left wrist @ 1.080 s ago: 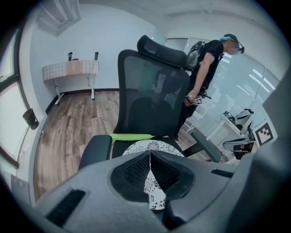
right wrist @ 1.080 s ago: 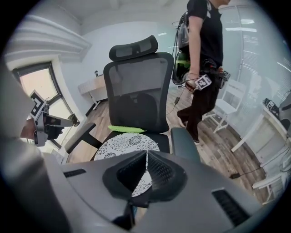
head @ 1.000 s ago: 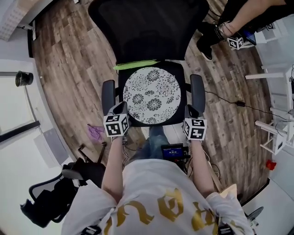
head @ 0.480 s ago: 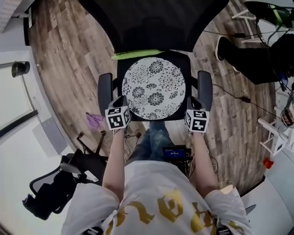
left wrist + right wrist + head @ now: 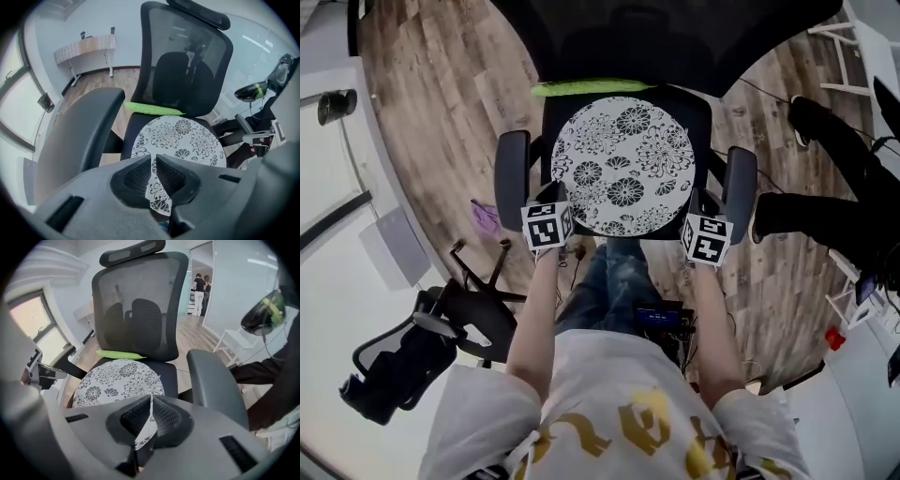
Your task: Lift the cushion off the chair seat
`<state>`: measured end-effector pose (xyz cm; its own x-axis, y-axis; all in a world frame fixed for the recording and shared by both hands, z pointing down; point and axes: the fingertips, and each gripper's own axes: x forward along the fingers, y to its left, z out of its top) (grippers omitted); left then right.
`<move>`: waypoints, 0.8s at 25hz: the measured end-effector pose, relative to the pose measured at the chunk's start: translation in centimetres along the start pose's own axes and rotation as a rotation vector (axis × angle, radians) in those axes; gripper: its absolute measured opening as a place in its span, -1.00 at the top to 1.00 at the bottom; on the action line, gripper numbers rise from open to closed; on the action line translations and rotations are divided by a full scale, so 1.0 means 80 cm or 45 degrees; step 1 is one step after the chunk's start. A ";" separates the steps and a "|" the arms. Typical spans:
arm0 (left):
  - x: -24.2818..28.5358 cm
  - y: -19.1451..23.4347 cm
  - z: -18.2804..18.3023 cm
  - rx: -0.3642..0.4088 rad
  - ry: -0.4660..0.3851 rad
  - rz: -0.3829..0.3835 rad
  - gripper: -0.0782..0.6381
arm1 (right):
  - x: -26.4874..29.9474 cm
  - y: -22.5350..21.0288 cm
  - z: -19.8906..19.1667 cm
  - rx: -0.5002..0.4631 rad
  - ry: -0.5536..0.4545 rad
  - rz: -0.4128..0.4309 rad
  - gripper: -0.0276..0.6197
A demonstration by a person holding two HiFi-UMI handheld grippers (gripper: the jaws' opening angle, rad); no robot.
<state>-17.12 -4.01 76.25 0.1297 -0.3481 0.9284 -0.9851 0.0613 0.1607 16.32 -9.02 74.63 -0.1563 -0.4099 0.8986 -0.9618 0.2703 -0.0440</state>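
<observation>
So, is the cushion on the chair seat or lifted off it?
On it: the cushion lies flat on the black chair seat, its round pattern fully spread.

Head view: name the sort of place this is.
Probably an office: a mesh-backed office chair, a second chair on wood-look flooring, and a long desk by the wall.

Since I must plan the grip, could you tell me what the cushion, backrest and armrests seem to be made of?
Cushion: probably fabric, matte, printed with black flowers on white. Backrest: black mesh, as the room shows through it. Armrests: likely moulded plastic or padded foam, smooth dark grey with a dull sheen.
</observation>
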 end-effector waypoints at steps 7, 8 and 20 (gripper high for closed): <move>0.033 0.026 -0.026 -0.005 0.086 0.109 0.74 | 0.054 0.000 -0.019 0.134 0.126 0.006 0.87; 0.038 0.028 -0.029 0.008 0.101 0.119 0.73 | 0.061 -0.002 -0.025 0.164 0.149 0.005 0.87; 0.094 0.051 -0.064 -0.058 0.225 0.223 0.39 | 0.127 -0.016 -0.055 0.139 0.250 -0.055 0.54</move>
<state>-19.59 -1.58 85.60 -0.0206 -0.1601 0.9869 -0.9887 0.1501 0.0037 16.98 -9.72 85.77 -0.0782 -0.2387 0.9679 -0.9869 0.1560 -0.0413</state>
